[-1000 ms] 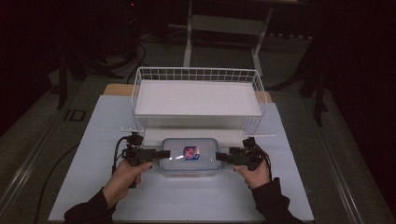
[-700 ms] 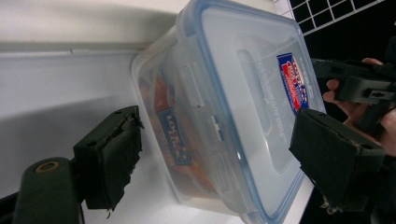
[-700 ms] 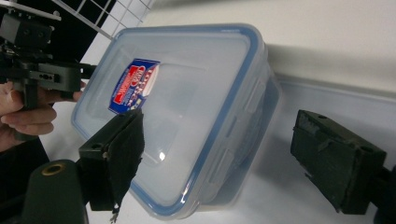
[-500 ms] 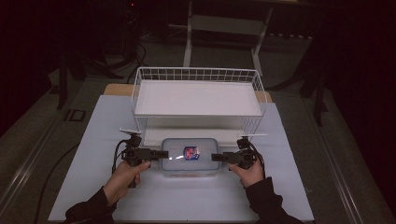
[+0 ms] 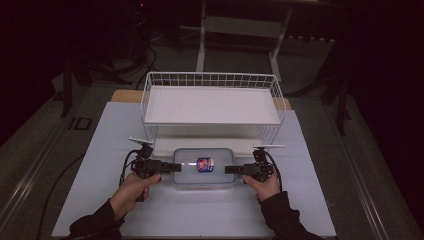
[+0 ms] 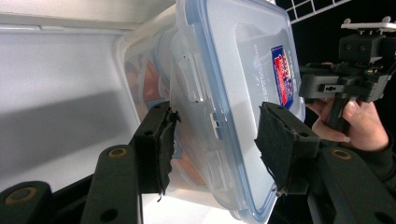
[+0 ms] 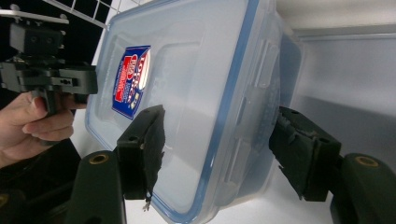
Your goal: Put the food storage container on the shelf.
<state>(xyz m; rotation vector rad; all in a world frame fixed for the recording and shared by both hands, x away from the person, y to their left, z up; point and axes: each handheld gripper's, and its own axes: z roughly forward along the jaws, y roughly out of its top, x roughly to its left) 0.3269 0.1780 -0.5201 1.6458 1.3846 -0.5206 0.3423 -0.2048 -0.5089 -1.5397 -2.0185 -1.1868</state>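
Observation:
A clear plastic container (image 5: 202, 175) with a blue-rimmed lid and a red-and-blue label (image 5: 204, 164) lies flat on the white table, in front of the wire basket. My left gripper (image 5: 170, 168) is at its left end. In the left gripper view its jaws have just been closing, and the pads (image 6: 161, 140) now press the container (image 6: 233, 70) from below and on the lid. My right gripper (image 5: 229, 170) straddles the right end. Its jaws have also been closing, with the container (image 7: 187, 70) between the pads (image 7: 152, 149), which still stand slightly off it.
A white wire basket (image 5: 210, 80) with a white shelf board stands just behind the container. The white table cover (image 5: 200, 215) reaches to the front edge. Cables trail from both grippers. Dark floor and stand legs surround the table.
The right gripper has slid left onto the container's right end. Both pairs of jaws have narrowed around the container, and the left pair now grips it.

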